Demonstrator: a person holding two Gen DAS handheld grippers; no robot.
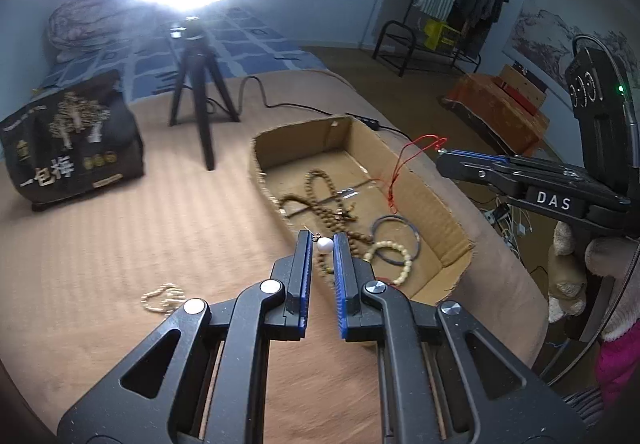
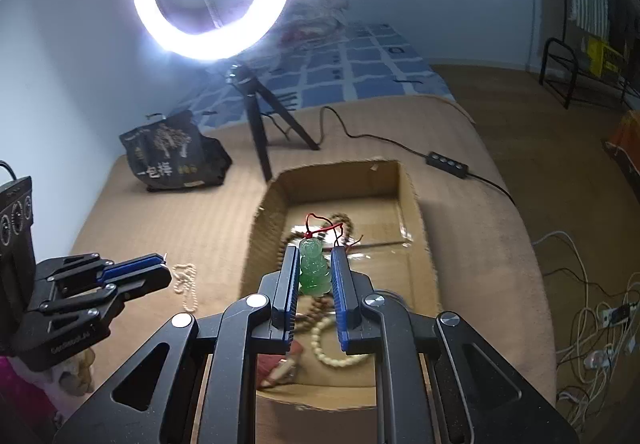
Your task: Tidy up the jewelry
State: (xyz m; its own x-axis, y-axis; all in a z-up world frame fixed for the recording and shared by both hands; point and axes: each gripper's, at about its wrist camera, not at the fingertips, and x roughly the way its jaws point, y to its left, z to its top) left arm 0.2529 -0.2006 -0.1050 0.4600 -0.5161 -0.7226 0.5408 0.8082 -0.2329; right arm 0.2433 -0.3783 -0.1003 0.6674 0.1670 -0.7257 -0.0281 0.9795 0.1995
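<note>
My left gripper (image 1: pixel 322 244) is shut on a pearl earring (image 1: pixel 324 245) with a gold hook, held by the near left rim of the cardboard box (image 1: pixel 424 188). My right gripper (image 2: pixel 316 256) is shut on a green jade pendant (image 2: pixel 315 270) on a red cord (image 2: pixel 320 230), held above the box (image 2: pixel 268 220); the cord (image 1: pixel 404 164) also shows in the left wrist view. In the box lie a brown bead necklace (image 1: pixel 320 184), a cream bead bracelet (image 1: pixel 390 262) and a blue bangle (image 1: pixel 396 238). A pearl strand (image 1: pixel 162 298) lies on the brown bedspread outside the box.
A ring light on a black tripod (image 1: pixel 200 84) stands behind the box, its cable and switch (image 2: pixel 446 164) running right. A black printed bag (image 1: pixel 72 148) sits at the left. The bed edge drops off right of the box, with cables (image 2: pixel 592 324) on the floor.
</note>
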